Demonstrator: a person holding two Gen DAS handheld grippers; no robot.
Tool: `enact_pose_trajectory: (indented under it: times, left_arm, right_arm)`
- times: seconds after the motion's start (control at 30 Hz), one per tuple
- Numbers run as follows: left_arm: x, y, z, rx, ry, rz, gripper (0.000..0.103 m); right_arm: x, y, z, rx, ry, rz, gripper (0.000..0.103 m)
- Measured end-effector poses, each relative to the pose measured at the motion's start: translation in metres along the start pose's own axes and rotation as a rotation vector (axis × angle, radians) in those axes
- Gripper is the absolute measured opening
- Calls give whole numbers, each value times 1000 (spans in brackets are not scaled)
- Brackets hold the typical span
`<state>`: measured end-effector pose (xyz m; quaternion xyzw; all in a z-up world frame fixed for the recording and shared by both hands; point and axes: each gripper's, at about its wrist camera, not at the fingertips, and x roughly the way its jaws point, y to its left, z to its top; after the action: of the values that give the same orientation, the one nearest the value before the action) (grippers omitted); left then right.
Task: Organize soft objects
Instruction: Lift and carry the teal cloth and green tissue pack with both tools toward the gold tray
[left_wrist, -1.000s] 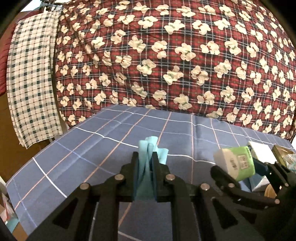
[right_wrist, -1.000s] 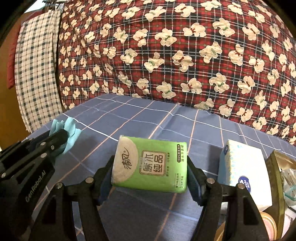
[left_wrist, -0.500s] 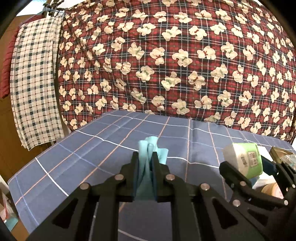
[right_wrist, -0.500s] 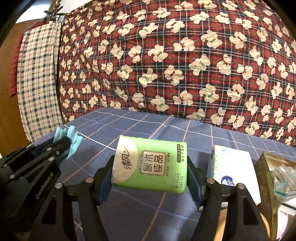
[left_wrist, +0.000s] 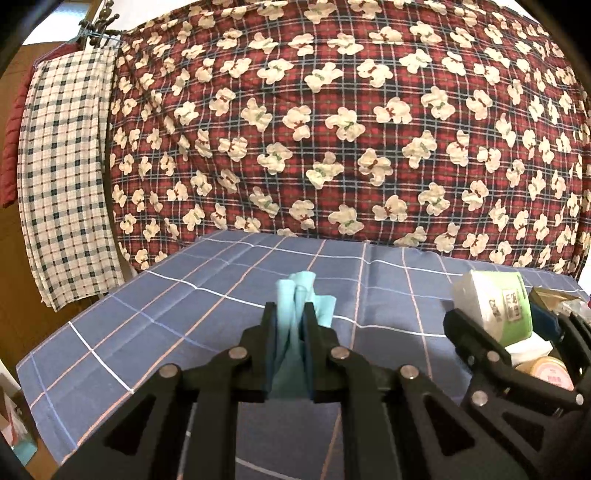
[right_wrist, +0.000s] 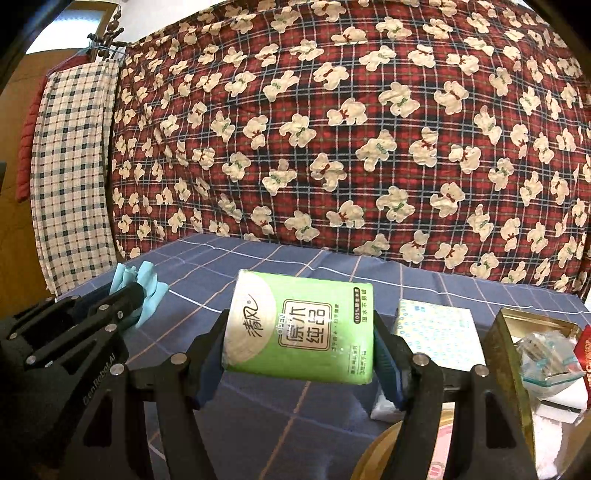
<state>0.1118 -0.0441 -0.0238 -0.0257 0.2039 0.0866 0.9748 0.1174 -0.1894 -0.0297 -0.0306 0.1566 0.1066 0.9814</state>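
Left gripper (left_wrist: 290, 314): your left gripper is squeezed tight on the blue cloth (left_wrist: 300, 295). The cloth pokes up between the two fingers and hangs above the blue checked table cover (left_wrist: 177, 317).
Right gripper (right_wrist: 301, 332): your right gripper is clamped on the green tissue pack (right_wrist: 299, 325). The pack lies sideways between the fingers, up off the table.
What sits near: just to the right of your right gripper is a white tissue pack with blue dots (right_wrist: 436, 332). Further right is a gold tin (right_wrist: 509, 354) with a clear bag (right_wrist: 546, 354) in it.
Done so far: you have picked up two soft things, one in each gripper. That looks like the early part of the job.
Left to do: both things need a spot to go. I cannot tell from here where that spot is. The white pack may need tidying too.
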Motion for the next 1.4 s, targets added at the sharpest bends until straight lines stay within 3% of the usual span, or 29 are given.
enact_pose_trajectory:
  times: [1.4]
  left_arm:
    - [-17,-39,-2,51,-34,-124,11]
  right_arm:
    - [-31,-40,-7,53,-76,-71,71]
